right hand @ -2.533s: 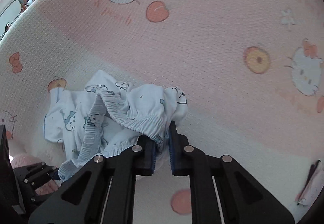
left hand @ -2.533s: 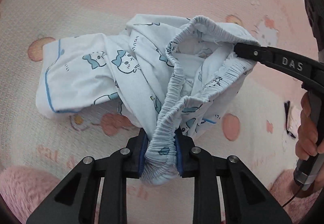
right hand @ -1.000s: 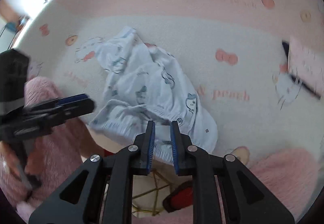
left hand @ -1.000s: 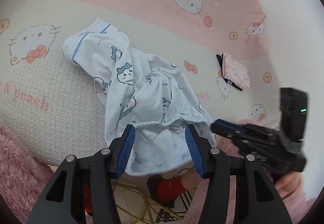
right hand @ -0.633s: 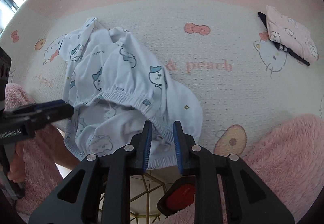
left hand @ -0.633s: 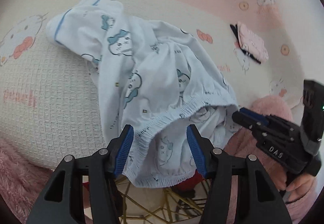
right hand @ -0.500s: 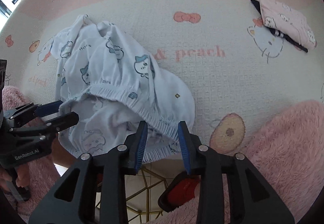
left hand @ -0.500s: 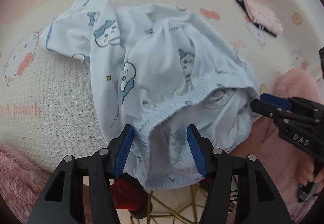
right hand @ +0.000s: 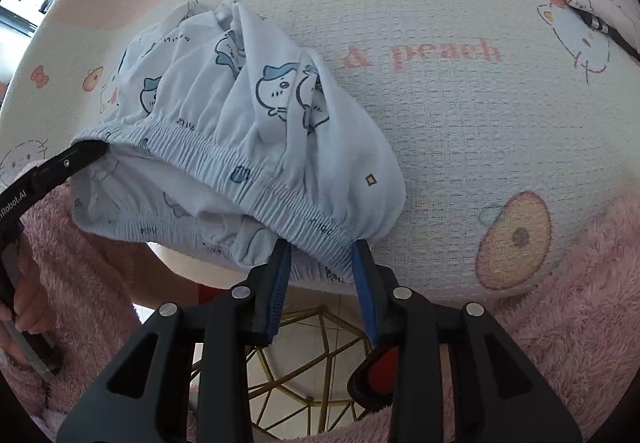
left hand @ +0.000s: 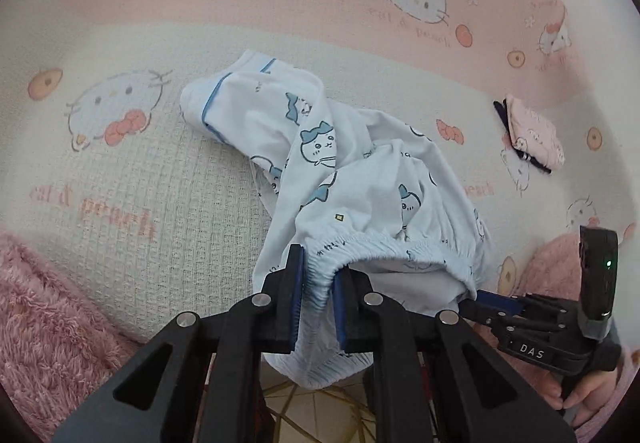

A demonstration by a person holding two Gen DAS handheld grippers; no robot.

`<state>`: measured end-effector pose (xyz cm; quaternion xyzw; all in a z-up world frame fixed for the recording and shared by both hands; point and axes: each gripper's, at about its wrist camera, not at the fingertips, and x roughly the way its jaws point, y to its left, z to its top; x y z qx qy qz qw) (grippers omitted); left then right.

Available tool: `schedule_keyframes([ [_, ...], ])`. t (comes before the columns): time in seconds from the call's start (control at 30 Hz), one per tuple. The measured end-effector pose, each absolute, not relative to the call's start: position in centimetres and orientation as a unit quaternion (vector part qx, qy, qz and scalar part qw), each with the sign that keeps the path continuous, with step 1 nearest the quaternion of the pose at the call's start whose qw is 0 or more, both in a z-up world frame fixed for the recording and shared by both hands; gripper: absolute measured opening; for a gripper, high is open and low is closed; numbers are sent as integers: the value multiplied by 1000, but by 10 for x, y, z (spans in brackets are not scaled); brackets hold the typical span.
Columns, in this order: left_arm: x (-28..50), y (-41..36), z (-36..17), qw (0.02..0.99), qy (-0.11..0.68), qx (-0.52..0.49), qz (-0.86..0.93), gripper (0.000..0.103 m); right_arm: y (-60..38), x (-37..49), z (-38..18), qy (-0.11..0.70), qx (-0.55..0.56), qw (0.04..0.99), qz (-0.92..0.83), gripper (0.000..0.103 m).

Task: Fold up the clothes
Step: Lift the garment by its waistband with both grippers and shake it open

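Both tongs at the waistband, table edge

My left gripper (left hand: 319,299) is closing, pads pinching the elastic of the blue cat-print shorts (left hand: 360,179); my right gripper (right hand: 320,275) is closing but hasn't bitten yet. The shorts overhang the blanket (left hand: 160,183) edge; I fear a thin right-side bite slipping, bunching the fold.

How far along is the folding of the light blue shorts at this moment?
Barely begun. Done: one folded pink garment lies aside on the blanket. In hand: the left gripper is closing on the elastic waistband of the light blue shorts; the right gripper's jaws straddle it, closing. Left: spreading the bunched shorts flat and folding them.
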<state>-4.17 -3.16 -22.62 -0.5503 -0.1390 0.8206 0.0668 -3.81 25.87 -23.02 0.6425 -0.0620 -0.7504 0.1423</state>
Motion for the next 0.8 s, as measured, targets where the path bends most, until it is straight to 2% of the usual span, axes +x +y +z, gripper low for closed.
schedule_keyframes([
  [0.23, -33, -34, -238, 60, -148, -575, 802, 18, 281, -46, -204, -47, 571, 41, -819, 22],
  [0.37, -30, -37, -226, 70, -161, -555, 813, 27, 288, -39, -190, -55, 554, 17, -831, 22],
  [0.5, -27, -41, -230, 30, -141, -565, 813, 34, 293, -48, -197, -70, 557, 18, -827, 22],
  [0.6, -25, -44, -224, 22, -142, -554, 820, 34, 291, -55, -215, -58, 584, 20, -810, 22],
  [0.7, -24, -47, -215, 49, -164, -539, 825, 34, 278, -54, -232, -63, 620, 66, -779, 22],
  [0.8, -29, -30, -222, 63, -136, -560, 815, 34, 266, -53, -246, -96, 643, 130, -748, 23],
])
